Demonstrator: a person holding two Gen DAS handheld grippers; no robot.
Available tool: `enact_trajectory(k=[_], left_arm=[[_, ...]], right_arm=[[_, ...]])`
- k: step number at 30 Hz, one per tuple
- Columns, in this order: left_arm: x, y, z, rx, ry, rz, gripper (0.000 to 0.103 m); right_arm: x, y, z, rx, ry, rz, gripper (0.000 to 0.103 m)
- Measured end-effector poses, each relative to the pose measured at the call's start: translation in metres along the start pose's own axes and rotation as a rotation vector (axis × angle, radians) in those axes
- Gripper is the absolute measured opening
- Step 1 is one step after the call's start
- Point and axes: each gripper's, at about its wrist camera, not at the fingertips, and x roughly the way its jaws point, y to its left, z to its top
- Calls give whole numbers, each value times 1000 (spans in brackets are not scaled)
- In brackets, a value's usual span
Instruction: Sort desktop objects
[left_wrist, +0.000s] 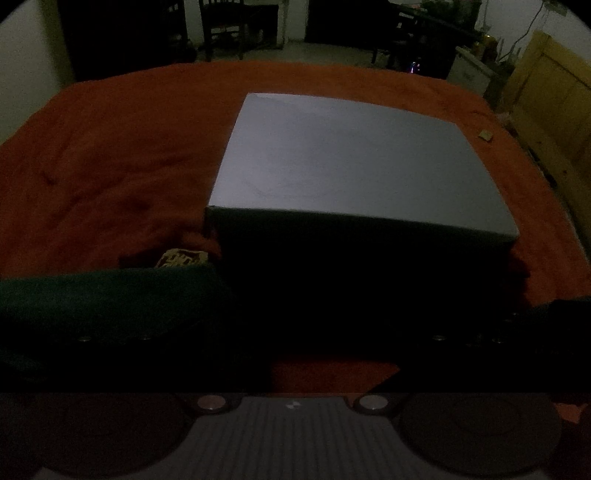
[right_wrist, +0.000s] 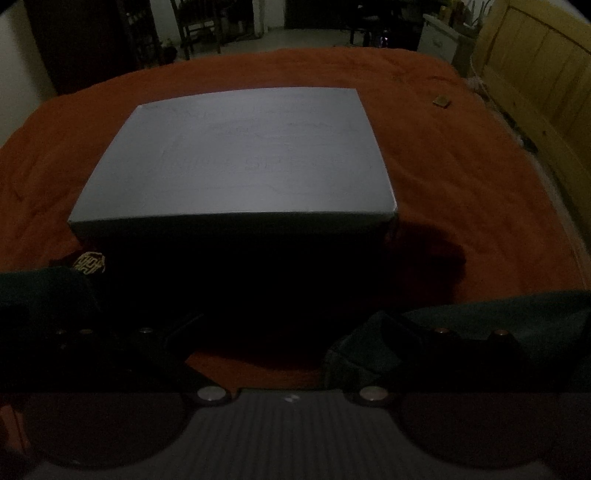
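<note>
Grey box (left_wrist: 354, 162): closed, centre frame, on orange cloth (left_wrist: 110, 155).
Small tan piece (right_wrist: 442, 100): upper right, apart from box.
Left tool (left_wrist: 332, 295): wide apart, empty.
Right tool (right_wrist: 266, 306): wide apart, empty.

The cloth (left_wrist: 110, 155) over the table is rust-orange, plain and unpatterned. The closed box (left_wrist: 343, 162) shows a pale grey-blue top, with a front face nearly black in shadow. A small tan-gold piece (left_wrist: 485, 135) lies near the far right edge. At the box's near left corner, a small object (right_wrist: 89, 263) carries a gold-on-dark maze-like pattern. The gripper fingers (left_wrist: 110, 295) look dark green.
</note>
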Motion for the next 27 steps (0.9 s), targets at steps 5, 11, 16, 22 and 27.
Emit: enact_trajectory(k=[5, 11, 16, 22, 27], left_arm=[[1, 2, 0, 3, -3, -4, 103], [1, 0, 0, 7, -3, 6, 103], [1, 0, 0, 8, -1, 11, 102], [2, 3, 2, 13, 1, 14, 103], [4, 4, 2, 17, 5, 20, 102]], right_arm=[[-1, 0, -1, 11, -4, 3, 103], [-1, 0, -1, 7, -6, -4, 103], [0, 0, -2, 9, -2, -4, 103], [0, 1, -1, 6, -2, -9, 103], [1, 2, -2, 4, 1, -16, 103]])
